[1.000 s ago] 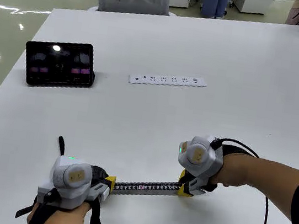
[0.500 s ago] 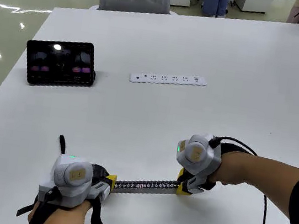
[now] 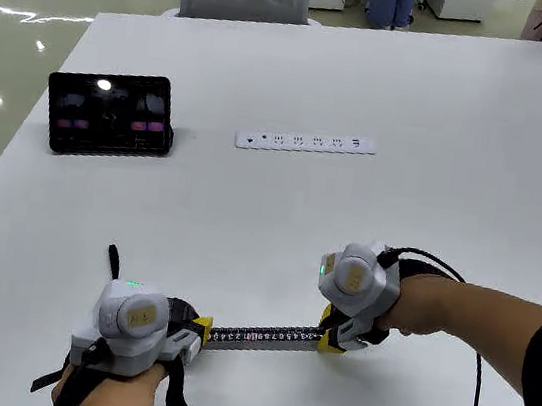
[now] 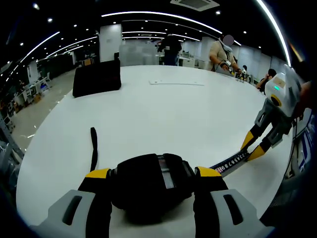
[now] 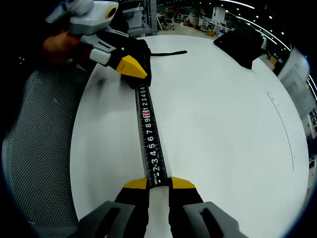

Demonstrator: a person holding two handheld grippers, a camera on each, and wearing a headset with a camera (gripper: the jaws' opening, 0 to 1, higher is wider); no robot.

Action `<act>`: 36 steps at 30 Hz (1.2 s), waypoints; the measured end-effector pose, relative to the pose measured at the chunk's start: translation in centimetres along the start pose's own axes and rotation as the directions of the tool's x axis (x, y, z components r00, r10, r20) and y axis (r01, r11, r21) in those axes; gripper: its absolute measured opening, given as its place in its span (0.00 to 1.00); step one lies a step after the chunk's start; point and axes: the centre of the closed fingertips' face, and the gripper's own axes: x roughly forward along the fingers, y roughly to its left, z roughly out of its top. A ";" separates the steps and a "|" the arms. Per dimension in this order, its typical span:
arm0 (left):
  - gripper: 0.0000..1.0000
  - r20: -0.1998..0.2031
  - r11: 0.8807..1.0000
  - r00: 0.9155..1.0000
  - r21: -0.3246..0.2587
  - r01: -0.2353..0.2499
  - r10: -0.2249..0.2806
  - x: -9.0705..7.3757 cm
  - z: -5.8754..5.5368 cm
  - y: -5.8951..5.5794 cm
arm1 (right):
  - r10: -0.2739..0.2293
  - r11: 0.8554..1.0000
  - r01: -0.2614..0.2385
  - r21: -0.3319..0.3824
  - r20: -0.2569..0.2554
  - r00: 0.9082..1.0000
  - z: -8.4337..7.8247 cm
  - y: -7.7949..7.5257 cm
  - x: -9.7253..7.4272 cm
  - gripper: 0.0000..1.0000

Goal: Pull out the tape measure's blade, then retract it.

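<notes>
The left claw (image 4: 152, 173) clamps the tape measure's black case (image 4: 148, 188) between its jaws, anchoring it on the table (image 3: 350, 214), while the right claw (image 5: 158, 184), pinched on the tip of the blade (image 5: 147, 129), holds it taut between them.

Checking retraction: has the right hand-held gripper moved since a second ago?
Yes: right hand-held gripper shifted slightly left against the power strip, toward the tape measure.

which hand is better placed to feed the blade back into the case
Right. The right tongs are shut on the blade at its free end, so they can likely guide it back; the left tongs clamp the case.
</notes>
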 end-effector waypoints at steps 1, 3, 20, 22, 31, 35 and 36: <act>0.62 0.000 1.000 1.000 0.000 0.000 0.000 0.0 0.0 0.0 | 0.001 1.000 -0.001 -0.002 -0.001 1.000 0.0 0.0 0.0 0.11; 0.62 0.000 1.000 1.000 0.000 -0.001 0.001 0.0 0.0 0.0 | 0.000 1.000 0.000 -0.009 -0.008 1.000 0.1 0.0 0.1 0.11; 0.62 -0.005 1.000 1.000 0.001 0.000 0.000 0.0 0.0 0.0 | -0.007 1.000 0.007 0.002 0.001 1.000 0.6 0.1 0.1 0.11; 0.62 -0.004 1.000 1.000 0.001 0.000 0.000 0.0 0.0 0.0 | -0.006 1.000 0.006 0.002 0.003 1.000 0.7 0.1 0.2 0.11; 0.62 -0.005 1.000 1.000 0.001 0.002 -0.002 0.0 0.0 0.0 | 0.004 1.000 -0.004 0.012 0.003 1.000 1.1 0.2 0.3 0.11; 0.62 -0.005 1.000 1.000 0.000 0.002 -0.002 0.0 0.0 0.0 | 0.004 1.000 -0.004 0.008 0.003 1.000 1.2 0.2 0.4 0.11; 0.62 -0.006 1.000 1.000 0.000 0.002 -0.002 0.0 0.0 0.0 | 0.004 1.000 -0.004 0.007 0.004 1.000 1.2 0.2 0.4 0.11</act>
